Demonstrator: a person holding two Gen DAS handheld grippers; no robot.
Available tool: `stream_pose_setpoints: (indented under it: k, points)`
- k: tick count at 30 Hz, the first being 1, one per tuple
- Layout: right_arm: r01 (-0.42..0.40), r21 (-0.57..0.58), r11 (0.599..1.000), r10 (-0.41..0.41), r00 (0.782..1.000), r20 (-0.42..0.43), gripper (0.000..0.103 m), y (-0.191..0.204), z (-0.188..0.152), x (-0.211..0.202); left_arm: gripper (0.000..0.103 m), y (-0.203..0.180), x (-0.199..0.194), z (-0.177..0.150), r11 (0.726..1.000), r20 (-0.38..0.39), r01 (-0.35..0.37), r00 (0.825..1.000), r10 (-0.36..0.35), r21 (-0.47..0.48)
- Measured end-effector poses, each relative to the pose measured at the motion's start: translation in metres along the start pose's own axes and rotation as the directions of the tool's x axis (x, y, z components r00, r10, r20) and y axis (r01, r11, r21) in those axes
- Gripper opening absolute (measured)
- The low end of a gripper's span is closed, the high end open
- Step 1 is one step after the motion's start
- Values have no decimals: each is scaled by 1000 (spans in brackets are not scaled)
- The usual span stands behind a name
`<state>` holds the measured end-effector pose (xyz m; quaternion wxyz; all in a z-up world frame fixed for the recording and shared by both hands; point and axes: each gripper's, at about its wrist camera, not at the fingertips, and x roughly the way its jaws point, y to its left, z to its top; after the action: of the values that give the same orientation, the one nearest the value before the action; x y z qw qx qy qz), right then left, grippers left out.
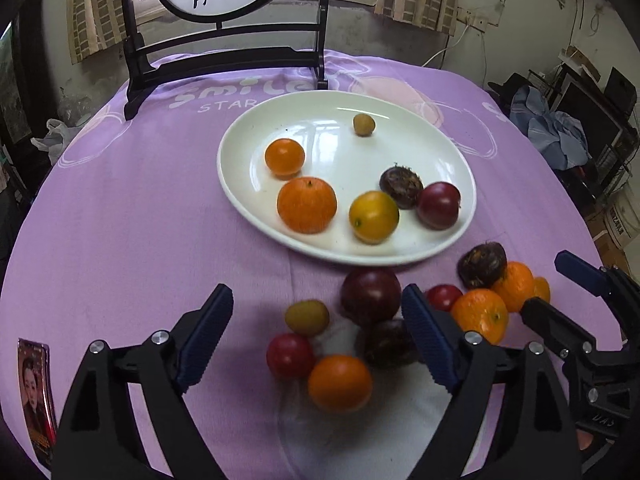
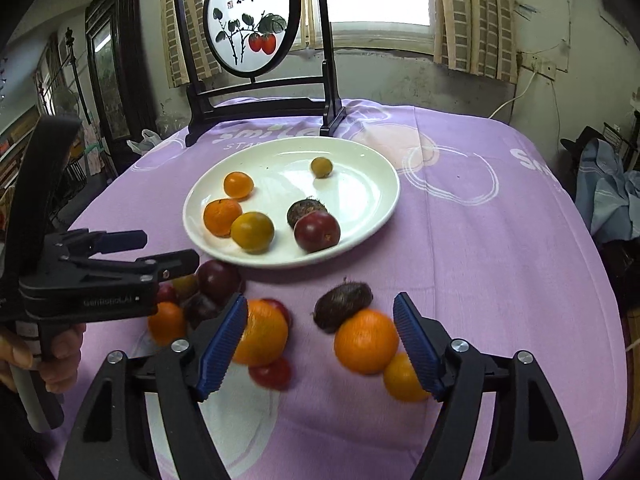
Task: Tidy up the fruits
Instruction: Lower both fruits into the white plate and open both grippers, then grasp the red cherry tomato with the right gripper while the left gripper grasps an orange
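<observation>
A white plate on the purple cloth holds two oranges, a yellow citrus, a plum, a dark rough fruit and a small green one. More fruit lies loose on the cloth in front of the plate. My left gripper stands open over a red fruit, an orange, a green fruit and a dark plum, gripping none. My right gripper is open too; an orange and a brown rough fruit lie between its fingers, unheld.
A black wooden stand with a round painted screen rises behind the plate. A photo card lies at the cloth's near left edge. A hand holds the left gripper's handle. Clutter lines the room on the right.
</observation>
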<state>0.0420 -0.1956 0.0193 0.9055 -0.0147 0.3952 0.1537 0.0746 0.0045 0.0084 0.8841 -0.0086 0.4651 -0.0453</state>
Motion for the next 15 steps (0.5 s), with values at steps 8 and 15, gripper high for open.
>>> stream_pose_setpoints:
  k: [8, 15]
  points:
    - [-26, -14, 1000, 25, 998, -63, 77, 10, -33, 4, 88, 5, -10, -38, 1000, -15, 7, 1000, -7, -20]
    - [-7, -104, 995, -5, 993, -119, 75, 33, -48, 27, 90, 12, -14, -54, 1000, 21, 5, 1000, -4, -26]
